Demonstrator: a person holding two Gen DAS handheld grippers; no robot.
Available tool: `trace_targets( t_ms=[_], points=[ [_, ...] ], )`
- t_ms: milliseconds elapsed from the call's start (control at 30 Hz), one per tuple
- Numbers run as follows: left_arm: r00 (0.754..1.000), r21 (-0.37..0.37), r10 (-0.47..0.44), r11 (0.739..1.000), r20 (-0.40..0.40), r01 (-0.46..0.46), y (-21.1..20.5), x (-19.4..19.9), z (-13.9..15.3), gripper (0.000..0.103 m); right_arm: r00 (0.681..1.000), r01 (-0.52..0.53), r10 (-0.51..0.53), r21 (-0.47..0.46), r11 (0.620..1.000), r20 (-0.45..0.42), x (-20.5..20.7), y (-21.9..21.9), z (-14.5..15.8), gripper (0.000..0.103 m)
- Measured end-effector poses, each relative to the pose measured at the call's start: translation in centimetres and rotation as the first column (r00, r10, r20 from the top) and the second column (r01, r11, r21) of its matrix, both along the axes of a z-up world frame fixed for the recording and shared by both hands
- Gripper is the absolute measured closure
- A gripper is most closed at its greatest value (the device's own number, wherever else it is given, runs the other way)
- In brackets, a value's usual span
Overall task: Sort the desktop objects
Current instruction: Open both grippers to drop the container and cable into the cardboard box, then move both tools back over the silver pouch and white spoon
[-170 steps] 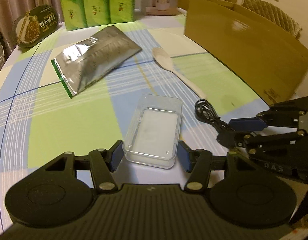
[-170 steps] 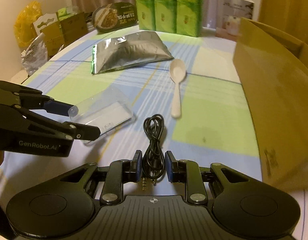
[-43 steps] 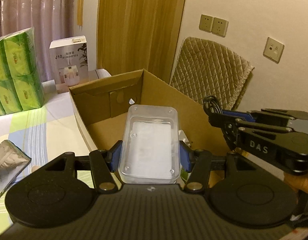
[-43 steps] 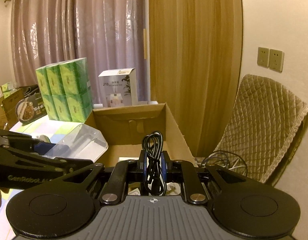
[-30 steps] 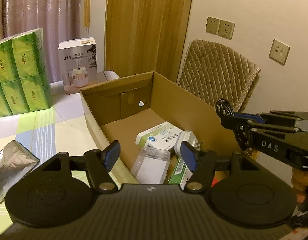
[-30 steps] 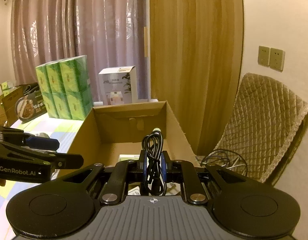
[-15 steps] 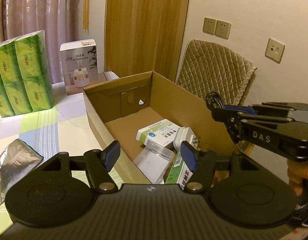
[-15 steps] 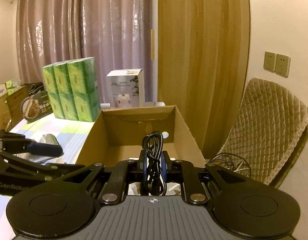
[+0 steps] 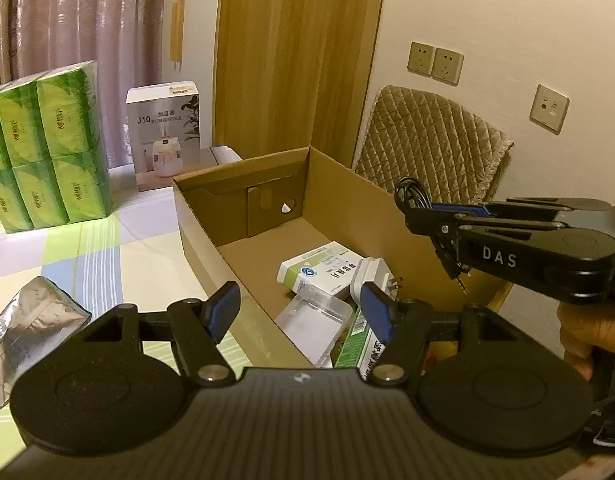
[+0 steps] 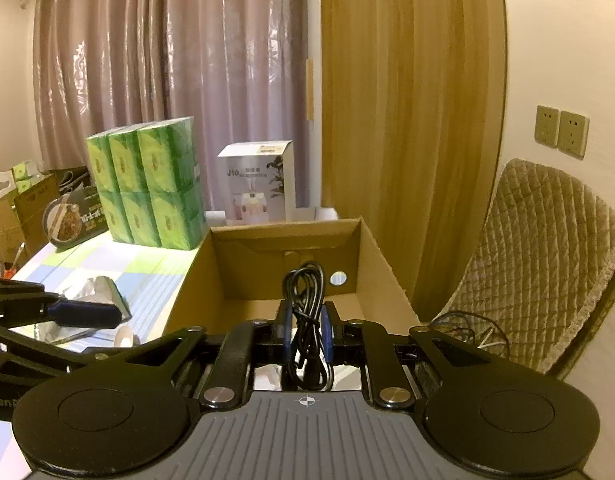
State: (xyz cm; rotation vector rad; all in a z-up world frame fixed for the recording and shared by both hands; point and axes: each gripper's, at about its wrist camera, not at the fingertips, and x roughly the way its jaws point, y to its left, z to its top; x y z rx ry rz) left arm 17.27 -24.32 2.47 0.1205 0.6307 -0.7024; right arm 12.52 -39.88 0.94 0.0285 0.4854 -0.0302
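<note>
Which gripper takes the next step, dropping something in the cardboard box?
Right. The right gripper is shut on the coiled black cable and sits over the cardboard box. The left gripper is open and empty; the clear plastic case already lies inside.

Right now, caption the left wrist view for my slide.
Empty left gripper above cardboard box; right gripper holds black cable.
</note>
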Motion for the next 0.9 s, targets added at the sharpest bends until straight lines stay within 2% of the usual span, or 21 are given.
trace_targets(
  t_ms=[33, 67, 133, 433, 900],
  points=[
    [1.0, 0.001, 0.001, 1.0, 0.0, -0.001, 0.0, 0.0, 0.0, 0.041, 1.0, 0.005, -0.005, 0.003, 1.0, -0.002, 0.1, -0.1, 0.0, 0.085],
    [1.0, 0.002, 0.003, 1.0, 0.001, -0.003, 0.0, 0.1, 0.0, 0.041, 1.0, 0.012, -0.012, 0.014, 1.0, -0.005, 0.2, -0.3, -0.1, 0.069],
    [1.0, 0.004, 0.005, 1.0, -0.001, -0.005, 0.1, 0.1, -0.1, 0.041, 1.0, 0.022, -0.021, 0.038, 0.999, -0.007, 0.0, -0.7, -0.2, 0.055],
    [1.0, 0.011, 0.006, 1.0, -0.011, -0.005, 0.3, 0.1, -0.5, 0.041, 0.999, 0.035, -0.033, 0.058, 0.998, -0.041, -1.0, -1.4, -1.0, 0.054],
    [1.0, 0.0, 0.026, 1.0, 0.007, -0.026, 2.1, -0.3, 0.4, 0.036, 0.999, 0.038, -0.037, 0.073, 0.997, -0.025, -3.0, -1.0, 0.1, 0.047]
  ],
)
